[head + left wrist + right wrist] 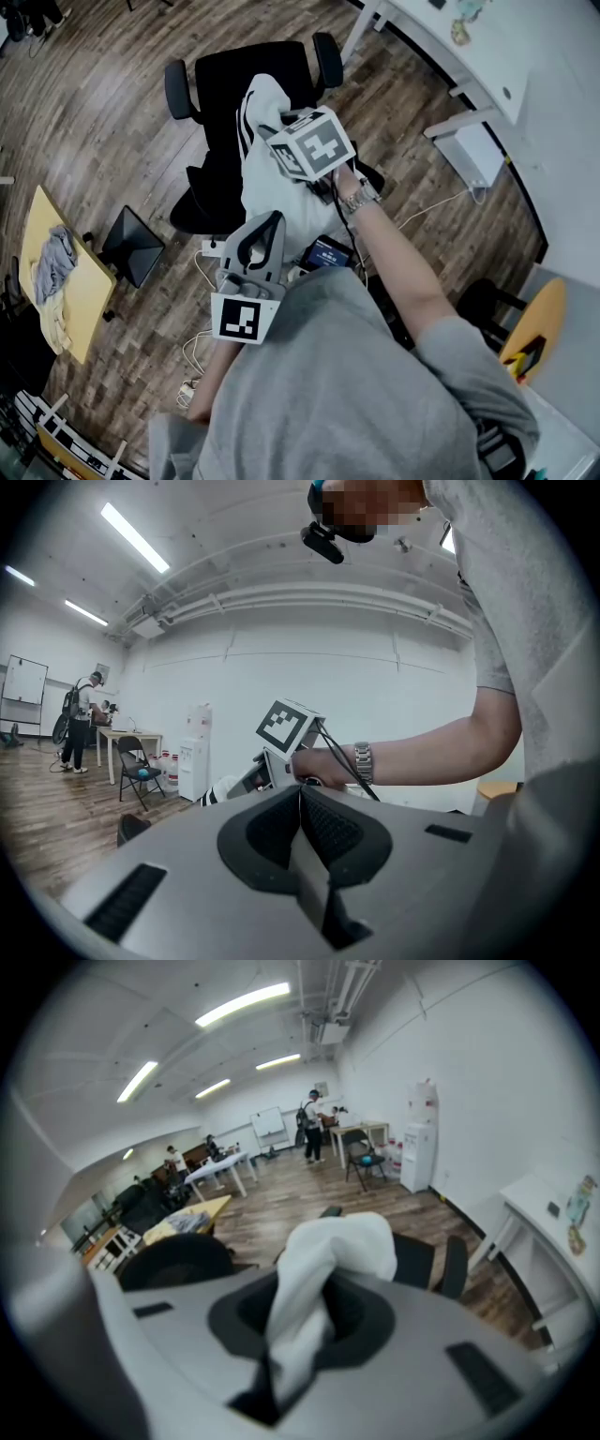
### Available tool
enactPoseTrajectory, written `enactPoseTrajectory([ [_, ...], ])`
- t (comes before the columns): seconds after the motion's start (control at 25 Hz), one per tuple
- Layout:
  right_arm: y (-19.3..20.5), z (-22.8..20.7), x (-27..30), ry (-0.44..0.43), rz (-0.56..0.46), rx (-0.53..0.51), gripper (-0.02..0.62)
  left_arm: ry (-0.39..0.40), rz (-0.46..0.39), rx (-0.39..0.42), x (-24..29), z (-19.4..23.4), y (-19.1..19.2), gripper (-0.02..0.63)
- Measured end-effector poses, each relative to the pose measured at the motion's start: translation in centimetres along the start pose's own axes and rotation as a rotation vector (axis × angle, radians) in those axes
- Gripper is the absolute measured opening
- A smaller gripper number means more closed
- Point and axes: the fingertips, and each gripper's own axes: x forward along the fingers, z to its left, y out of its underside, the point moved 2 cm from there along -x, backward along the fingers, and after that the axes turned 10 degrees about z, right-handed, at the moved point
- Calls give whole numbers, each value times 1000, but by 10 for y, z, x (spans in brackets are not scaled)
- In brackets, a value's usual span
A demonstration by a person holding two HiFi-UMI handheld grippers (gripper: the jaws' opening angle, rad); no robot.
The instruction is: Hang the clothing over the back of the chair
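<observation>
White clothing [267,197], one piece, is clamped in the right gripper [298,1335], with one black chair [225,94] below it, while the left gripper [302,822] is closed, empty.

Counts. Office chair [225,94] x1, armrests [178,89] x2. White striped garment [267,187] x1. Tools x2: left tool [271,221], right tool [314,1283]. Wristwatch [361,199] x1.
Yellow tabletop [84,281] x1 at the left edge of the head view, clothes heap [52,272] x1 on it; pieces in the heap can't be separated. White tabletop [487,56] x1, upper right. Round yellow tabletop [548,305] x1, lower right.
Right tool view, background: folding chair [361,1155] x1, water dispenser [419,1138] x1, whiteboard [270,1122] x1, ceiling light strips [244,1002] x4, standing person [311,1129] with a backpack x1. More people at the left of that frame, too small to count.
Left tool view: light strips x3.
</observation>
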Motion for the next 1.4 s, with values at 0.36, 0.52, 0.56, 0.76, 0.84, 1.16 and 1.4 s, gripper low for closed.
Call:
enactPoseTrajectory([
  [0.36,12,8,17,-34,126,-31,81,-4,4,4,1,-1,1,35],
  [0.52,18,8,25,-55,179,-27,87,-3,0,-1,1,-1,2,35],
  [0.56,20,9,27,-63,197,-32,89,-4,-2,-1,1,-1,2,35],
  [0.76,27,12,34,-120,274,-44,89,-1,-3,10,4,-2,0,35],
  [0.84,32,14,38,-145,315,-47,89,-2,-3,8,4,-3,0,35],
  [1.16,33,14,39,-114,377,-93,124,3,-4,14,3,-2,0,35],
  [1.4,37,6,29,-138,431,-148,196,6,-7,23,3,-2,0,35],
])
